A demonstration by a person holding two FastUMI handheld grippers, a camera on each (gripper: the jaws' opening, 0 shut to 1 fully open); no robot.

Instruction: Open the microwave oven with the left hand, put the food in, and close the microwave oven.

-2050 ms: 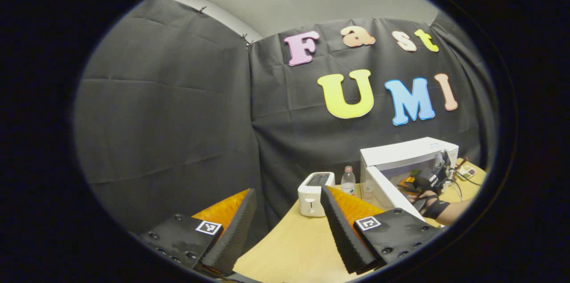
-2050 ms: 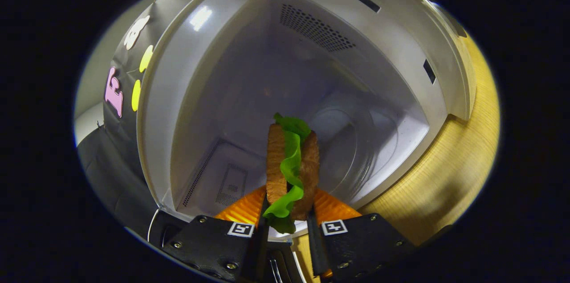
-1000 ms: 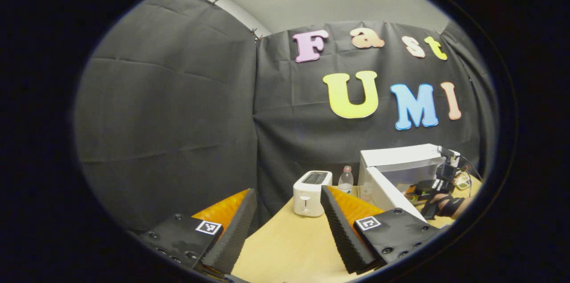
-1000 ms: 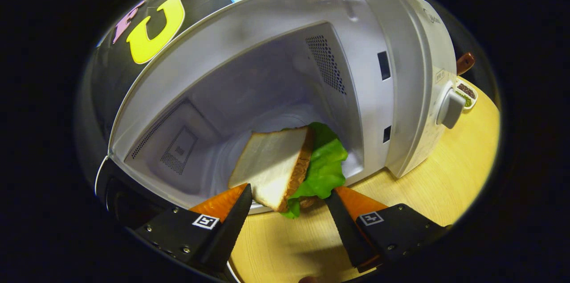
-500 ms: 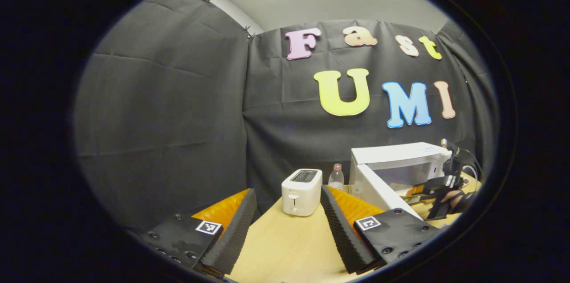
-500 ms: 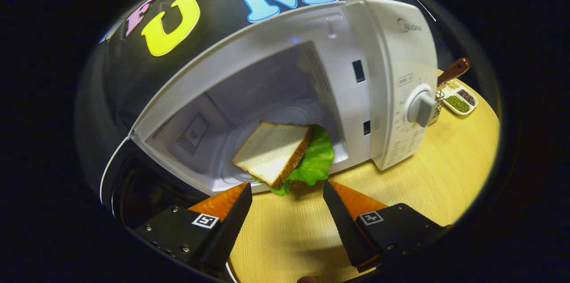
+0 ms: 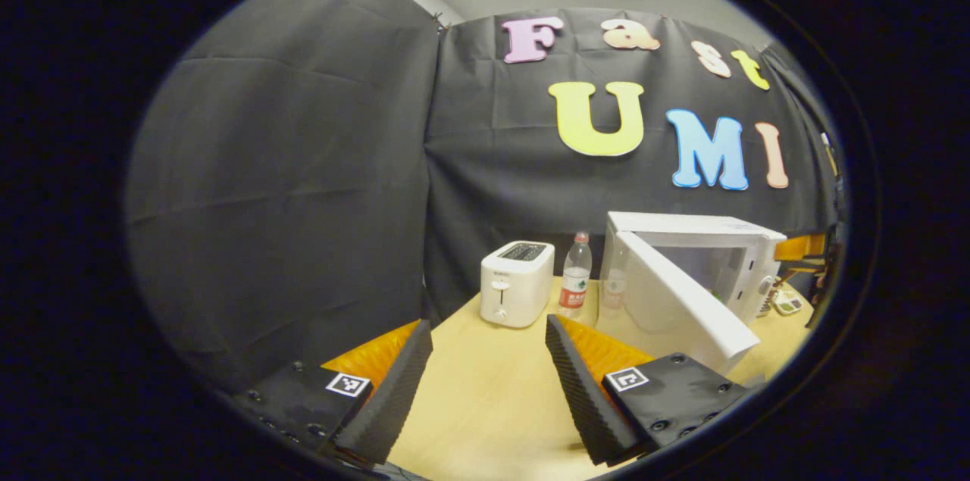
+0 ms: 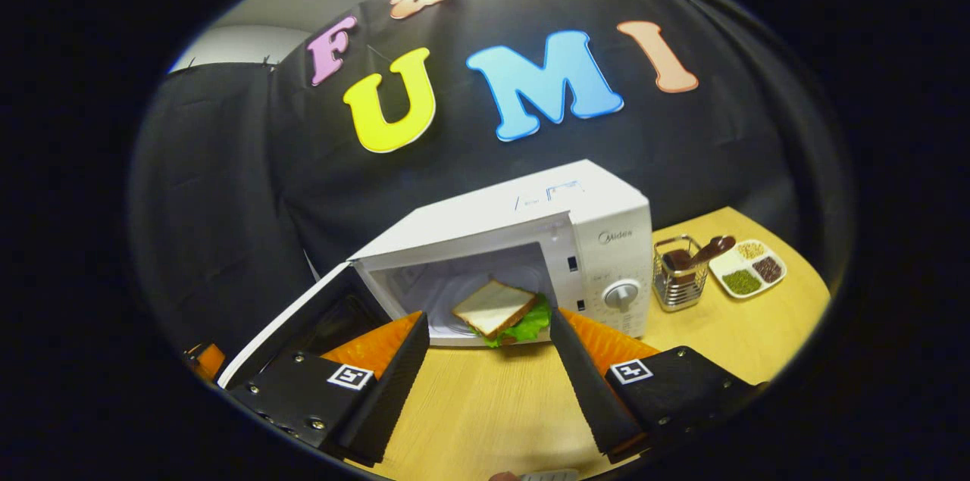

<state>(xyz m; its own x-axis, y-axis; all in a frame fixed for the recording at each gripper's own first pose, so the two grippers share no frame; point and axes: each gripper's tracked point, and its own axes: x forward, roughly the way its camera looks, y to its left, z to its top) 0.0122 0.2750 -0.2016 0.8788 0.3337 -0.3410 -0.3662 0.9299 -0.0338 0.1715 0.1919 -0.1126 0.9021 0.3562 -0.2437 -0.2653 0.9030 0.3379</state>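
Black cloth walls close in a wooden surface [image 7: 485,398] in the left gripper view. On it stand a toaster [image 7: 515,282], a bottle [image 7: 574,276] just beside it and the microwave [image 7: 701,257], whose door [image 7: 674,307] hangs wide open toward the camera. The left tongs [image 7: 485,371] hover over bare wood near the front edge, fingers spread apart with nothing between them.

Right gripper view: the same microwave [image 8: 583,235] sits against the cloth, door [image 8: 303,326] swung out to the left. A sandwich [image 8: 500,310] of bread and lettuce lies inside, close to the front lip of the cavity. Right of the oven stand a wire holder [image 8: 678,282] and a divided dish [image 8: 746,269]. The right tongs [image 8: 489,363] hang in front of the opening, fingers parted and empty, apart from the sandwich.
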